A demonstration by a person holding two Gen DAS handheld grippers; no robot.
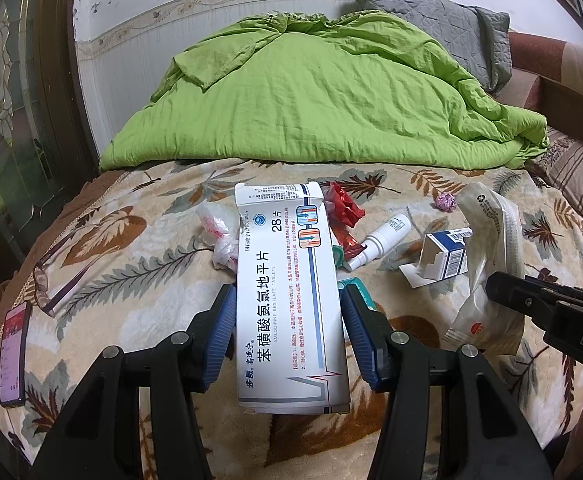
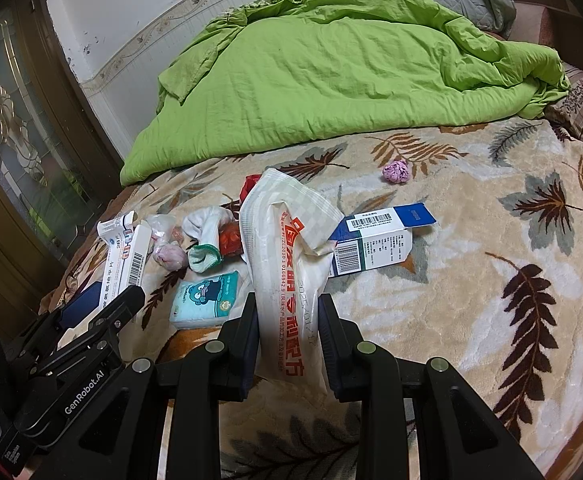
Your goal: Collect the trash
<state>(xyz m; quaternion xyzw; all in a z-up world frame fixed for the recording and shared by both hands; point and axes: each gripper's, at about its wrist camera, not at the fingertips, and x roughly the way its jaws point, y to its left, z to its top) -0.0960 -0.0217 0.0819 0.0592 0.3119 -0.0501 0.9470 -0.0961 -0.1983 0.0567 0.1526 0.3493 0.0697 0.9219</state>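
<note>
My left gripper [image 1: 289, 298] is shut on a long white medicine box [image 1: 287, 248], its blue pads pressing both long sides; the box's open flap points away from me. The same box [image 2: 125, 248] and the left gripper [image 2: 107, 300] show at the left of the right wrist view. My right gripper [image 2: 288, 304] is shut on a crumpled white plastic bag [image 2: 283, 236] with red print, which sticks up between its fingers. In the left wrist view that bag [image 1: 487, 248] stands at the right. Loose trash lies on the leaf-patterned blanket [image 2: 471, 280].
On the blanket lie a blue-and-white carton [image 2: 375, 240], a purple crumpled ball [image 2: 396, 171], a tissue pack [image 2: 207, 300], a red wrapper [image 1: 345, 208], a white spray bottle [image 1: 383, 240] and a crumpled clear bag [image 1: 219, 232]. A phone [image 1: 13, 356] and glasses [image 1: 47, 280] lie left. A green duvet [image 1: 311, 96] fills the back.
</note>
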